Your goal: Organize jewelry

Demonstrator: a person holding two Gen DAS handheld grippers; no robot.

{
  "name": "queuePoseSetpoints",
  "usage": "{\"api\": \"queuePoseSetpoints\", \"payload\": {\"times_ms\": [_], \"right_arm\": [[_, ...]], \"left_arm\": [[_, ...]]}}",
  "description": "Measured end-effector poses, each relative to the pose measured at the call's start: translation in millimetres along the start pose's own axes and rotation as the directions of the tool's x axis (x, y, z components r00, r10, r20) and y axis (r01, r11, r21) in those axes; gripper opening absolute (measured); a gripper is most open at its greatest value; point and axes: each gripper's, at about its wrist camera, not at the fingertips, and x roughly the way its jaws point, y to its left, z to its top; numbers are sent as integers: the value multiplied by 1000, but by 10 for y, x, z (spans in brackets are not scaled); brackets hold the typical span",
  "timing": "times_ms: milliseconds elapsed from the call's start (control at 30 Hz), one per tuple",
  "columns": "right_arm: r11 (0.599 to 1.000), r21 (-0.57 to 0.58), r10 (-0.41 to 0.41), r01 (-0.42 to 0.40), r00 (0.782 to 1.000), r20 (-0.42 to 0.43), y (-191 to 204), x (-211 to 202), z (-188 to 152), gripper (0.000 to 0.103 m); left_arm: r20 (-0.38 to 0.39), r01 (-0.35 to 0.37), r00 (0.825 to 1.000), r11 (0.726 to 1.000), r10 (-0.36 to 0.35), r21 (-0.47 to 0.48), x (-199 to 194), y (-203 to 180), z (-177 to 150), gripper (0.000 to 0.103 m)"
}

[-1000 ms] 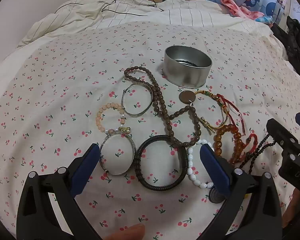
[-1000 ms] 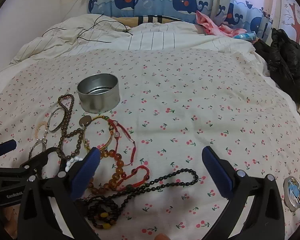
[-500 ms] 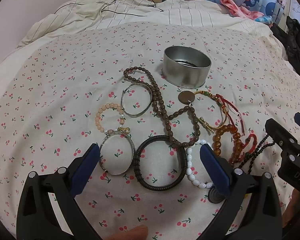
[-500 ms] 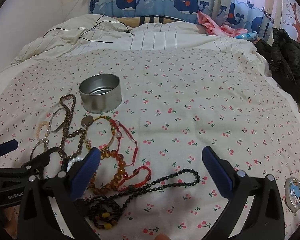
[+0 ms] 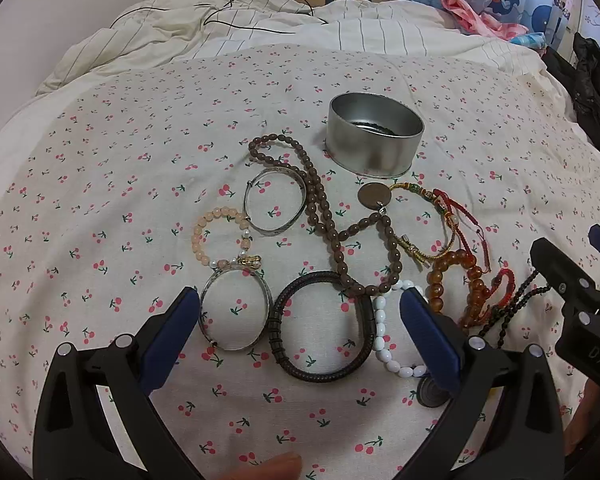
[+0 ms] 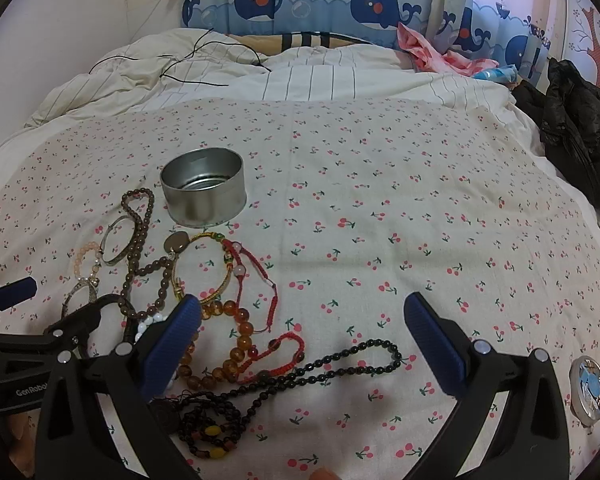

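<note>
Jewelry everywhere on the cherry sheet (image 6: 380,200), and both my grippers hang over it with jaws spread wide, nothing in either.

Hard-to-see stuff first. My left gripper (image 5: 300,324) has its right finger covering part of the white beads (image 5: 380,344), and a coin-like disc (image 5: 430,394) peeks out from under that same finger; can't tell what it is. In the right view the black bangle (image 5: 320,328) is mostly hidden behind the left gripper's frame. The black bead pile (image 6: 208,428) runs under my right gripper's (image 6: 302,330) left finger, so its near end is a tangle I can't sort out. A small round tin lid (image 6: 588,390) sits beyond the right finger, near the frame edge.

Between the left jaws: the black bangle lying flat, with the clear bangle (image 5: 236,308) just beside the left finger. Ahead of them the brown bead strand (image 5: 320,216) runs lengthwise away from me toward the tin (image 5: 374,140), which stands upright, mouth up. From the right view the black necklace (image 6: 340,364) stretches across between the jaws, long axis left to right. Amber beads (image 6: 236,344) touch the left finger.
</note>
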Motion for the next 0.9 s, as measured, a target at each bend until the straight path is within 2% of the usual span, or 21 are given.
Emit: {"api": "queuePoseSetpoints", "payload": {"times_ms": [900], "right_arm": [[1000, -1, 3, -3, 1000, 1, 19, 2, 15, 98]], "left_arm": [[3, -4, 1000, 1000, 4, 0, 18, 9, 3, 97]]}}
